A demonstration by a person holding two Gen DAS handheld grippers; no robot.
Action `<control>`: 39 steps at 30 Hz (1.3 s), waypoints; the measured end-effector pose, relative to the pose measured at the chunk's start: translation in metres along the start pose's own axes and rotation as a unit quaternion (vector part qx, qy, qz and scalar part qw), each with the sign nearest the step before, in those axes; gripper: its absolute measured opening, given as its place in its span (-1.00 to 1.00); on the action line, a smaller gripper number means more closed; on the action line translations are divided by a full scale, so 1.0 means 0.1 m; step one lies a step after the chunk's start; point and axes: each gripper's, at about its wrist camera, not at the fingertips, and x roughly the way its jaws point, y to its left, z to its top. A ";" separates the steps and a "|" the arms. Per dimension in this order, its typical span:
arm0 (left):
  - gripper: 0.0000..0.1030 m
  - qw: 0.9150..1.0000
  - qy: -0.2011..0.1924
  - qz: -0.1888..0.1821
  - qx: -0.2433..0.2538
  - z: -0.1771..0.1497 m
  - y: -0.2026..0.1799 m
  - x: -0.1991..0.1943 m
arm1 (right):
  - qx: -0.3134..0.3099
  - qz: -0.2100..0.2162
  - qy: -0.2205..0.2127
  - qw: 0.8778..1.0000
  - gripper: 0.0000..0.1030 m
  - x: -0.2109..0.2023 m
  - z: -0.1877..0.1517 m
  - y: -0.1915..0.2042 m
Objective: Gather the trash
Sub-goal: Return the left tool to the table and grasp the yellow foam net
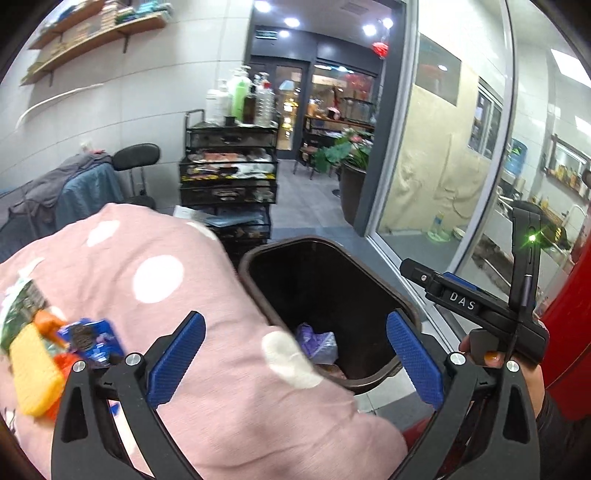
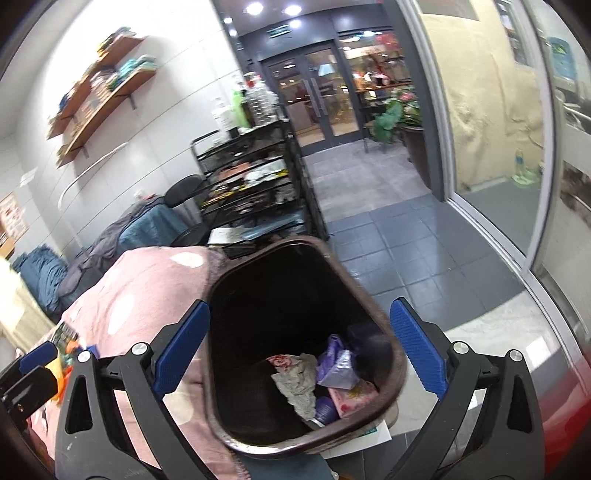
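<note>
Blue-padded fingers of the left hand-held gripper [image 1: 295, 354] fill the bottom of the left wrist view, spread wide apart w/ nothing between them, hanging over the near right edge of a pink blanket w/ white dots [image 1: 155, 295] and the rim of a dark brown trash bin [image 1: 384, 295]. That bin stands on the grey tiled floor [image 2: 399, 254], touching the blanket's right edge; inside it lie a purple wrapper [image 2: 338, 360], a crumpled greyish rag or paper [image 2: 295, 380] and a pink pack [image 2: 351, 398] (all at the near end of the bin's bottom). More trash sits on the blanket toward its left edge: a yellow pack [image 1: 33, 373], an orange bit [image 1: 46, 321], a blue-and-black snack wrapper [image 1: 90, 338] and a green-and-white wrapper [image 1: 20, 306], blurred. The right hand-held gripper [image 2: 301, 354] hangs above the bin opening, its fingers also wide apart and empty, one each side of the bin in the right wrist view; in the left wrist view it shows at the right edge, held by a hand [image 1: 517, 373]. Beyond the blanket's far edge stands a black wire cart [image 1: 229, 170] w/ bottles on top, a black chair [image 1: 136, 158] to its left, wooden wall shelves [image 1: 92, 33] above, and a glass wall [image 1: 461, 147] on the right.
</note>
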 end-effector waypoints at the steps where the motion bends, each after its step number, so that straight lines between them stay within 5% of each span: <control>1: 0.89 1.000 -0.004 0.006 -0.005 -0.02 0.05 -0.05 | -0.006 0.008 0.000 1.000 0.88 0.00 -0.01 0.05; 9: 0.89 0.996 -0.016 0.065 -0.060 -0.24 0.49 -0.36 | -0.065 0.086 0.020 0.994 0.88 0.00 -0.08 0.65; 19: 0.89 0.976 -0.019 0.155 -0.152 -0.61 1.32 -0.83 | -0.147 0.188 0.066 0.969 0.88 0.06 -0.25 1.54; 24: 0.87 0.964 -0.014 0.163 -0.211 -0.74 1.74 -0.94 | -0.182 0.224 0.091 0.953 0.88 0.11 -0.37 1.96; 28: 0.76 0.962 0.009 0.150 -0.228 -0.78 1.98 -0.84 | -0.212 0.240 0.104 0.941 0.87 0.13 -0.46 2.24; 34: 0.24 0.961 0.046 0.106 -0.253 -0.78 2.28 -0.59 | -0.266 0.251 0.124 0.922 0.87 0.27 -0.59 2.60; 36: -0.20 0.960 0.053 0.095 -0.259 -0.78 2.30 -0.56 | -0.283 0.248 0.141 0.916 0.78 0.37 -0.65 2.71; 39: -0.60 0.963 0.040 0.093 -0.248 -0.78 2.26 -0.63 | -0.294 0.242 0.184 0.906 0.56 0.59 -0.72 2.84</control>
